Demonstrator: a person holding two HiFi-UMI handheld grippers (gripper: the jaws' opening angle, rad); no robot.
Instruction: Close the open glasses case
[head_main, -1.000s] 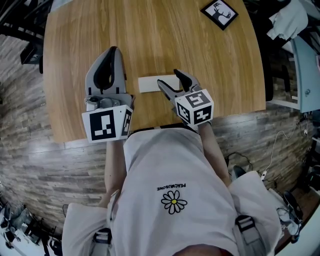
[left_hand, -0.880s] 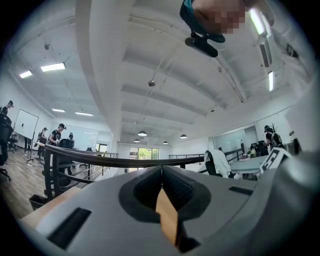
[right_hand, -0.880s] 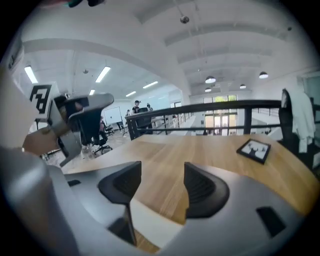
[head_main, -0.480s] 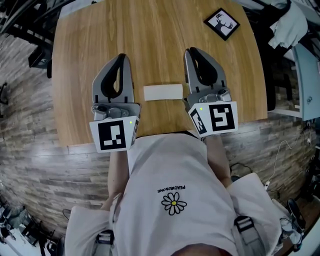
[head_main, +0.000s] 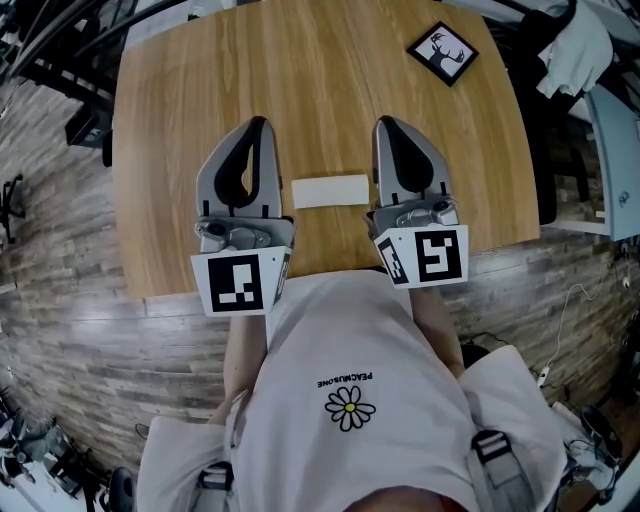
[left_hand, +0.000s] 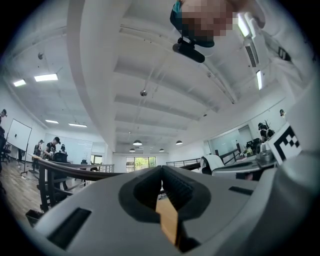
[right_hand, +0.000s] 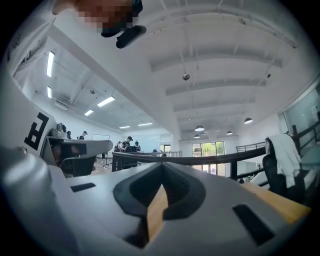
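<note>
Glasses case (head_main: 330, 191) lies shut on the table (head_main: 180, 120); I judge the task done. Left gripper (head_main: 259, 126) pinched together, empty; right gripper (head_main: 386, 126) just closed on nothing.

White glasses case (head_main: 329, 191); light wood-grain table (head_main: 200, 100); black-framed deer picture (head_main: 442, 51).
</note>
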